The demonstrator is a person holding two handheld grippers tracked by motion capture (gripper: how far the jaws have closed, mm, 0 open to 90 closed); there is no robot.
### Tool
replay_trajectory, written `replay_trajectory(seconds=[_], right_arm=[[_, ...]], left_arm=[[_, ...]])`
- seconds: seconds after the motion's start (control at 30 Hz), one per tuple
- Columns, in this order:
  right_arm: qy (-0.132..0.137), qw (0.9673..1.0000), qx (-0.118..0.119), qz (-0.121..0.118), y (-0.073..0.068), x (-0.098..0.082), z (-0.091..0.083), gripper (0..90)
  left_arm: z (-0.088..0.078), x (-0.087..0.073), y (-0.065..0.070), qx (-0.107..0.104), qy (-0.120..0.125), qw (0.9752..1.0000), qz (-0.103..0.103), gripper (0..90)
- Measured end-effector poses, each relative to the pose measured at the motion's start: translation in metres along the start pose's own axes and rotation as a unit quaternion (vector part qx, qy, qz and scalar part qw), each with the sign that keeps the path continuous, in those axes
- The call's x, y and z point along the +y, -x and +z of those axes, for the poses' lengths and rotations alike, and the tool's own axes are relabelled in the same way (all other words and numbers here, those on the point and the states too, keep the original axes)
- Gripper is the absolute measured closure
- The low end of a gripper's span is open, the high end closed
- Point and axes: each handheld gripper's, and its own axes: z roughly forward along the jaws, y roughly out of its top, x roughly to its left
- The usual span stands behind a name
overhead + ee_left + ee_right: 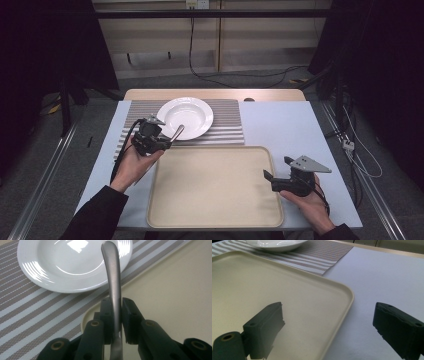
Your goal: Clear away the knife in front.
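Left tool [116, 312] clenches a metal handle [112, 277] thinly, left of centre; it may swivel or clip the plate [47, 267]. Right tool [329, 325] gapes.

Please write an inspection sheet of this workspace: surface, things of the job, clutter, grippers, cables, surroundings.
Surface: pale table with a striped mat and a beige tray, tray bare.
Job's things: metal utensil handle clamped in the left gripper, its end reaching over the rim of the white plate on the mat.
Clutter: nothing seen.
Grippers: left shut on the handle; right gripper open, at the tray's right edge.
Cables: black cable trailing from the left gripper; more on the floor.
Surroundings: wooden panels behind, dark curtains at the sides.
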Motion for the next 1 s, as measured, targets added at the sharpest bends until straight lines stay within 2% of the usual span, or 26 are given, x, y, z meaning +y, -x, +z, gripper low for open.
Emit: replay_trajectory(seconds=[0.4, 0.5, 0.57, 0.67, 0.73, 0.8, 1.0], right_arm=[[0.000, 1.0000, 0.000, -0.002, -0.001, 0.000, 0.000, 9.6], [0.000, 1.0000, -0.001, -0.002, -0.001, 0.000, 0.000, 9.6], [0.001, 1.0000, 0.000, -0.003, -0.001, 0.000, 0.000, 9.6], [-0.001, 1.0000, -0.001, -0.003, -0.001, 0.000, 0.001, 9.6], [-0.001, 1.0000, -0.002, -0.004, -0.001, 0.000, 0.001, 9.6], [0.000, 1.0000, -0.001, -0.003, -0.001, 0.000, 0.000, 9.6], [-0.001, 1.0000, -0.001, -0.005, -0.001, 0.000, 0.000, 9.6]], left_arm=[[0.007, -0.005, 0.024, -0.014, -0.015, 0.9997, 0.014, 79.9], [0.008, -0.008, 0.030, -0.021, -0.025, 0.9991, 0.026, 79.9], [0.011, -0.010, 0.034, -0.013, -0.030, 0.9990, 0.032, 79.9], [0.018, -0.012, 0.036, -0.016, -0.027, 0.9992, 0.025, 79.9], [0.023, -0.013, 0.036, -0.025, -0.033, 0.9990, 0.020, 79.9], [0.028, -0.014, 0.037, -0.020, -0.038, 0.9988, 0.024, 79.9], [0.041, -0.018, 0.043, -0.025, -0.059, 0.9976, 0.029, 79.9]])
